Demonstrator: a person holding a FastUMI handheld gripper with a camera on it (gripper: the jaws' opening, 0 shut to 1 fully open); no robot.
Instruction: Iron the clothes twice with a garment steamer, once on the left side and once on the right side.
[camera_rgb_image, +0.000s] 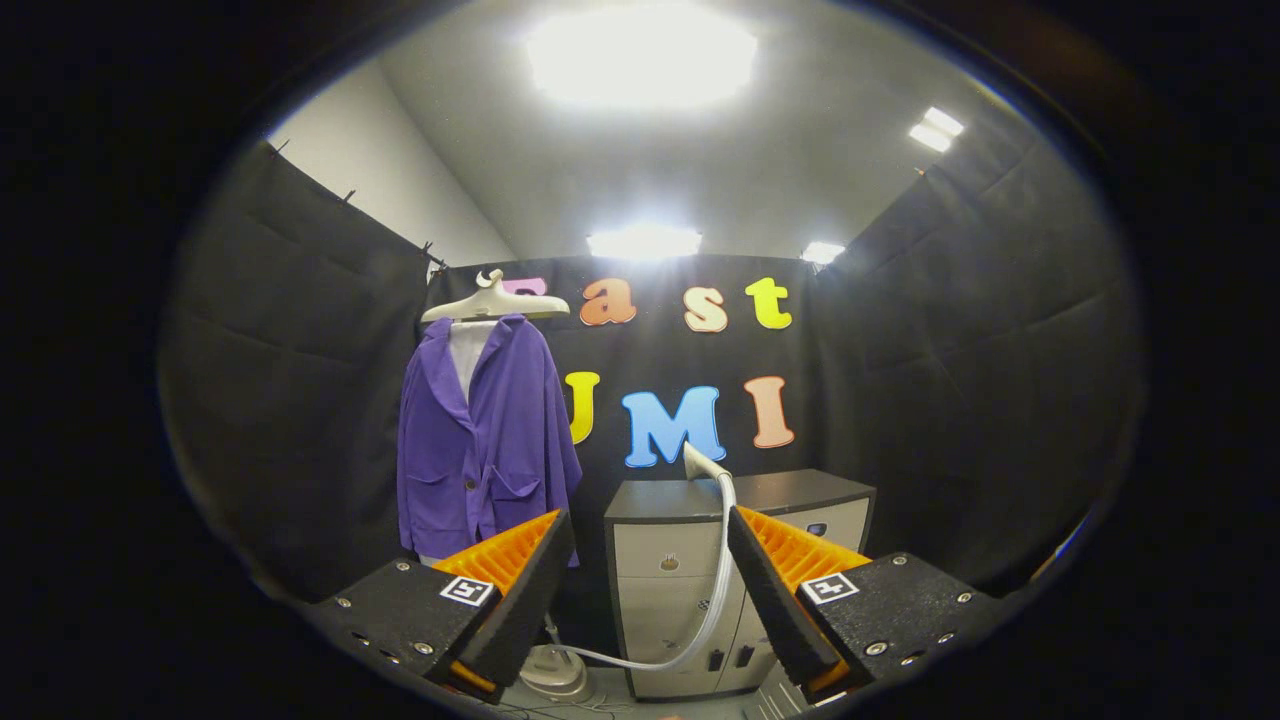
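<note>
Trouble could start with the hose: it droops from the steamer head on the cabinet down to the base on the floor, so your lift may snag it or drag the base. Your fingers stand wide open and empty, the head well beyond them, between the tips. The jacket hangs on a hanger against the cloth wall, beside the cabinet, so swinging across could brush it. Your surface is the dark cabinet top; bright ceiling lights glare above.
</note>
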